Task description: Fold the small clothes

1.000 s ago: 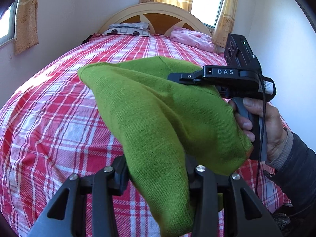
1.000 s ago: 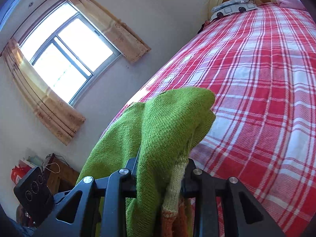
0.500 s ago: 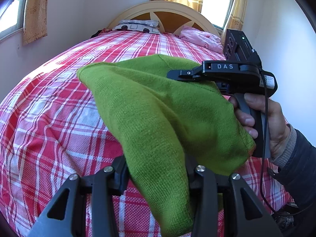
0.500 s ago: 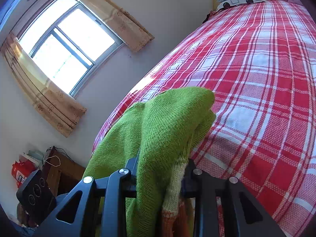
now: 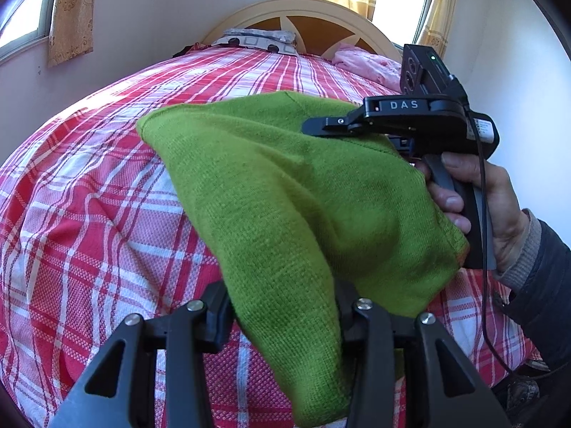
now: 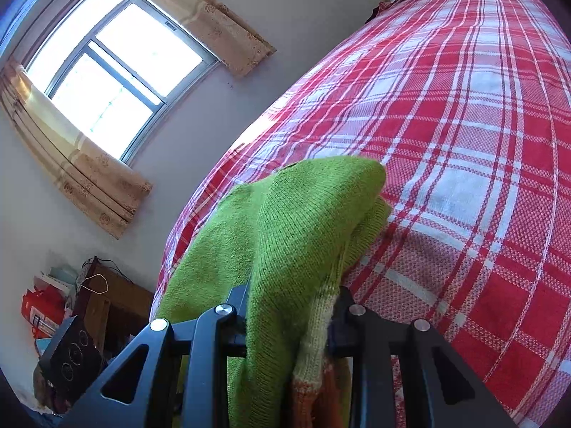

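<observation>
I am looking down over the bed (image 5: pixel 89 214), a broad mattress dressed in a coarse woven sheet of red, white and pink plaid, rumpled into soft ridges near me. At its far end a cream arched headboard (image 5: pixel 303 10) with a brown sunburst panel is rising behind a grey patterned pillow (image 5: pixel 257 37) and a crumpled pink cloth (image 5: pixel 367 64). Beige floral curtains (image 6: pixel 221 32) are hanging beside a bright sliding window (image 6: pixel 110 67), and a dark wooden cabinet (image 6: pixel 114 306) cluttered with boxes is standing by the wall.

The green sweater (image 5: pixel 285 192) is hanging above the sheet between my two tools, a fine soft knit draping in a thick fold; from the right wrist view its ribbed hem is turning pale yellow, then orange.

My left gripper (image 5: pixel 285 317) is tilting downward with the knit bunched between its black fingers, clenched on the sweater, though its jaws have just been opening slightly. My right gripper (image 6: pixel 289 317) is angling down too, its matte black plastic fingers (image 6: pixel 235 306) pinching the sweater's layered edge firmly. In the left wrist view I am seeing the person's hand (image 5: pixel 478 207) wrapping the pistol handle of that right tool, a dark sleeve with a grey cuff behind it
</observation>
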